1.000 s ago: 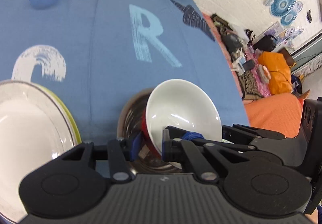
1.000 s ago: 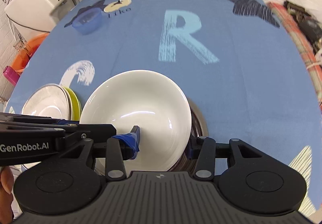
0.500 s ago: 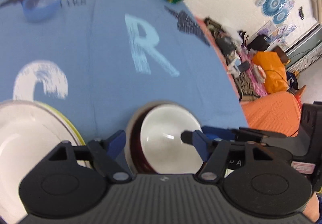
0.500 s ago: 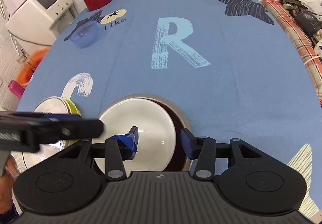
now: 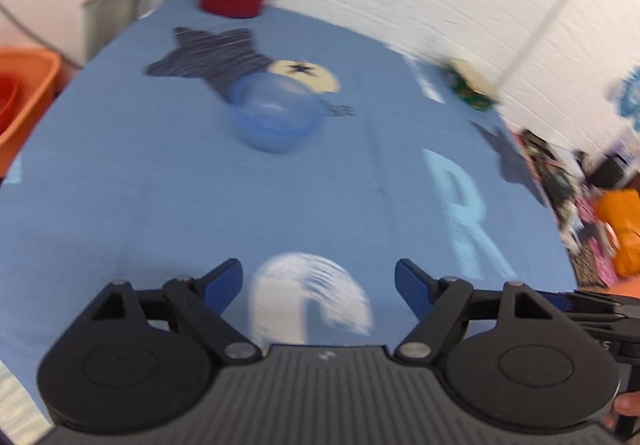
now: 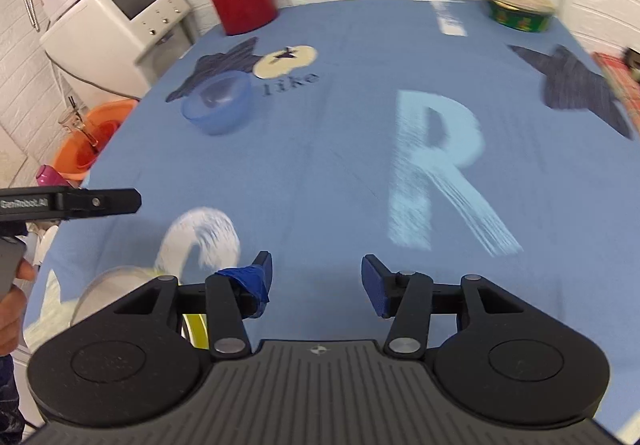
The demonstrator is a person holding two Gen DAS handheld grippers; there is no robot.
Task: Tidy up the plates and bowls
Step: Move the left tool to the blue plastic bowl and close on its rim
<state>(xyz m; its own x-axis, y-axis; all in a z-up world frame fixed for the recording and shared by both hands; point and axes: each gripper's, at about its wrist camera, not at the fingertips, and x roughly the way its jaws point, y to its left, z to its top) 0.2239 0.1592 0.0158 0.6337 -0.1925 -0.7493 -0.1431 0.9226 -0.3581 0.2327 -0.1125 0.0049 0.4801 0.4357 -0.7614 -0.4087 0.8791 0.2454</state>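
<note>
Both claws, left claw (image 5: 318, 281) and right claw (image 6: 317, 277), gape wide with nothing inside; the blue bowl (image 6: 217, 102) (see-through, round) sits upright on the desk (image 6: 340, 173).

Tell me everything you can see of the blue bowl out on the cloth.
The blue bowl is small, round and translucent, plastic by its look, and appears empty. It stands upright on the blue tablecloth, partly over the dark star print, beside the cream circle. Nothing else touches it; both grippers are well short of it. The left wrist view shows it blurred.
</note>
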